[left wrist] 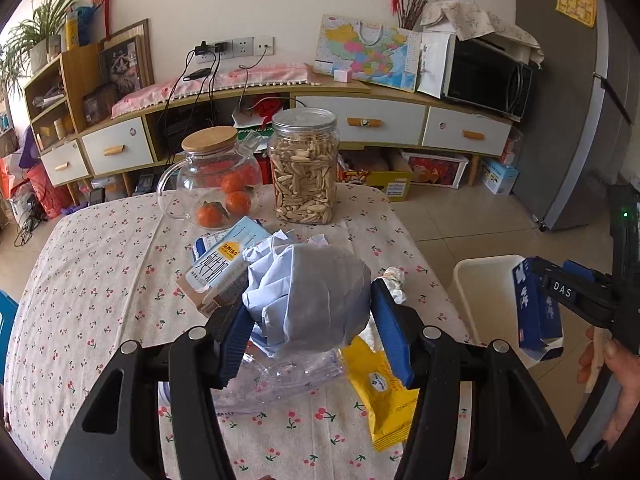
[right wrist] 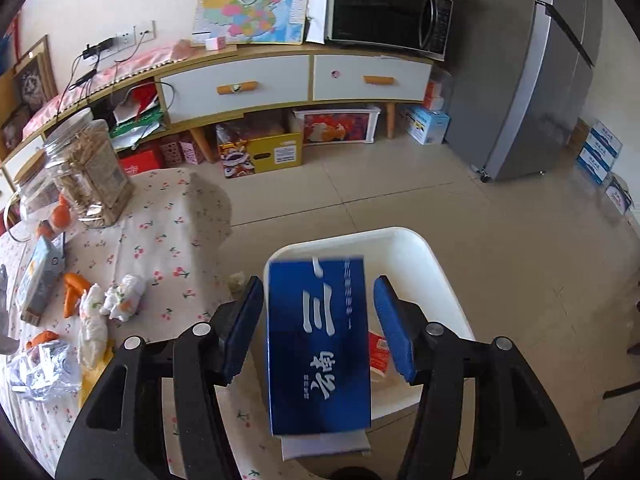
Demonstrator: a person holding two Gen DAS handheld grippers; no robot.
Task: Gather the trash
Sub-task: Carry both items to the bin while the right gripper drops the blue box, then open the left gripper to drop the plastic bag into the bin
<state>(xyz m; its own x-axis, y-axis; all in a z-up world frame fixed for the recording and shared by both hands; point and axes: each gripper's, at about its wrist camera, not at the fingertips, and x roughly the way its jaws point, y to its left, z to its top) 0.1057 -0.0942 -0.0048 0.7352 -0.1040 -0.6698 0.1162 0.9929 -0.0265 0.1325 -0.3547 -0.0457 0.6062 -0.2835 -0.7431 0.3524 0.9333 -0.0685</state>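
Two hand-held grippers work: left (left wrist: 308, 320) clamps crumpled paper (left wrist: 308, 292); right (right wrist: 318, 324), spread wide, frames a blue box (right wrist: 318, 344) above the white bin (right wrist: 420, 264).

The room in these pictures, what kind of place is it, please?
Most likely a home living or dining room. A microwave oven stands on a long sideboard with drawers, a grey refrigerator stands beside it, and the table has a cherry-print tablecloth with a glass teapot.

Both grippers are matte black frames with silver round screw heads and ribbed blue pads (left wrist: 236, 340). The right gripper (left wrist: 560, 292) bears white "DAS" lettering; a bare hand (left wrist: 616, 384) shows beside it.
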